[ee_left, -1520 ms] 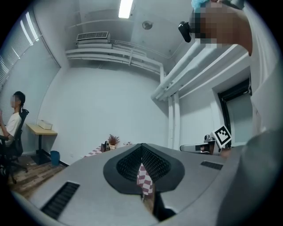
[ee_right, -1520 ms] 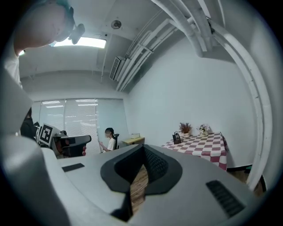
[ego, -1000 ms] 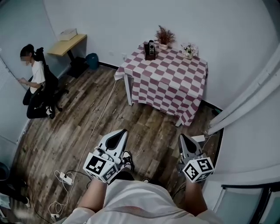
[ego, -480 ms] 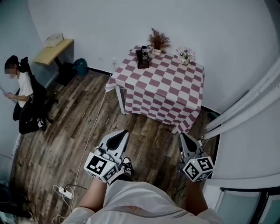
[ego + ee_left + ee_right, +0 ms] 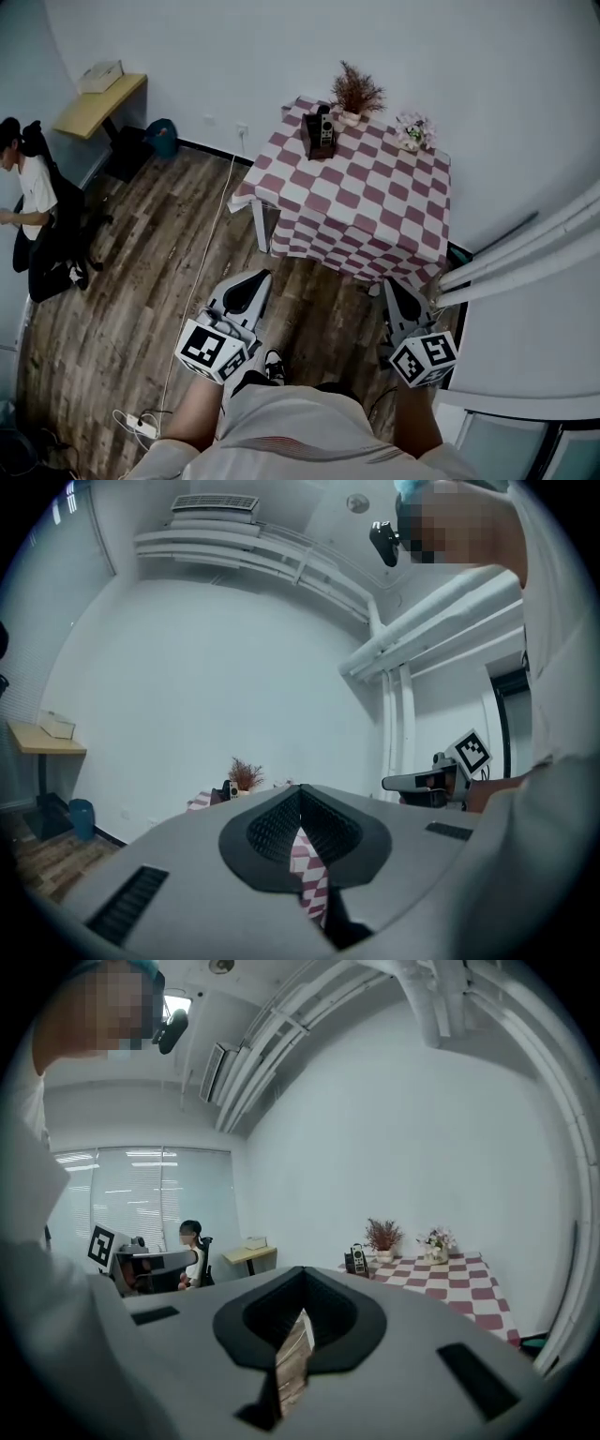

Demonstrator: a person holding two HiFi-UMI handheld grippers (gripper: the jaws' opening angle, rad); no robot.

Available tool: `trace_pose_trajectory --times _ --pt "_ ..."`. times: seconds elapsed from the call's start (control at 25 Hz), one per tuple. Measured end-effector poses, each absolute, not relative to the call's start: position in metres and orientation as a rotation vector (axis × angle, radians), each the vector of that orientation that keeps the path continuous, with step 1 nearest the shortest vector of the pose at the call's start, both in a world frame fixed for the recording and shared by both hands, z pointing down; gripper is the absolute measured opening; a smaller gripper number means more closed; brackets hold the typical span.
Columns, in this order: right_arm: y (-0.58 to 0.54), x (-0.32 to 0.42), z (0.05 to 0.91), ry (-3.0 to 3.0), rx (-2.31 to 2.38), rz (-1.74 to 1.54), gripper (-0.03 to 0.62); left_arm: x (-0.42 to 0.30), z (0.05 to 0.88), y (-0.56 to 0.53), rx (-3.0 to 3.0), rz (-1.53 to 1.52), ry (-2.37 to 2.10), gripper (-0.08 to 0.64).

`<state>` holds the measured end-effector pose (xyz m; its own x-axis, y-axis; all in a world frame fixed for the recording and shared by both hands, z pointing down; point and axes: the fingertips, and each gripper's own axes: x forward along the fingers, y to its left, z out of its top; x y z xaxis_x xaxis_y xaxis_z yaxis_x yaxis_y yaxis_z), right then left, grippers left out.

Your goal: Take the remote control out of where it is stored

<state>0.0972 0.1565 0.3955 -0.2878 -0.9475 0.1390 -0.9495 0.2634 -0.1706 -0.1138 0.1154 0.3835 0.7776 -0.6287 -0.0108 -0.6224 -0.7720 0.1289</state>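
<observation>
The remote control (image 5: 325, 127) stands upright in a dark holder (image 5: 317, 137) at the far left corner of a table with a red-and-white checked cloth (image 5: 361, 202). It is small and far off in the left gripper view (image 5: 232, 788) and the right gripper view (image 5: 357, 1258). My left gripper (image 5: 254, 278) and right gripper (image 5: 392, 284) are held side by side over the wooden floor, short of the table, both pointing toward it. Both are shut with nothing in them, as the left gripper view (image 5: 300, 789) and the right gripper view (image 5: 302, 1271) show.
A dried plant (image 5: 355, 93) and a small pot of flowers (image 5: 413, 131) stand at the back of the table. A person sits on a chair (image 5: 33, 211) at the left, near a wooden desk (image 5: 98, 99) and a blue bin (image 5: 161, 137). A power strip (image 5: 141, 427) lies on the floor. White pipes (image 5: 525, 253) run at the right.
The table has come nearer and lower in the head view as I walk toward it. The seated person has slid to the left edge. Both grippers keep their pose and stay shut.
</observation>
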Motion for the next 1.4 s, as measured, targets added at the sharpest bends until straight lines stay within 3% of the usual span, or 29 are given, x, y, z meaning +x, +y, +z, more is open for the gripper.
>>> trace_pose_trajectory --times 0.6,1.16,1.4 --pt "0.035 0.081 0.401 -2.555 1.711 0.266 0.014 -0.121 0.388 0.01 2.796 -0.111 -1.095 0.008" --pt "-0.117 0.221 0.409 -2.641 1.679 0.337 0.014 0.01 0.367 -0.125 2.785 -0.042 -1.21 0.008" --pt "-0.157 0.245 0.42 -2.669 1.637 0.383 0.014 0.033 0.373 -0.153 2.745 0.02 -1.282 0.008"
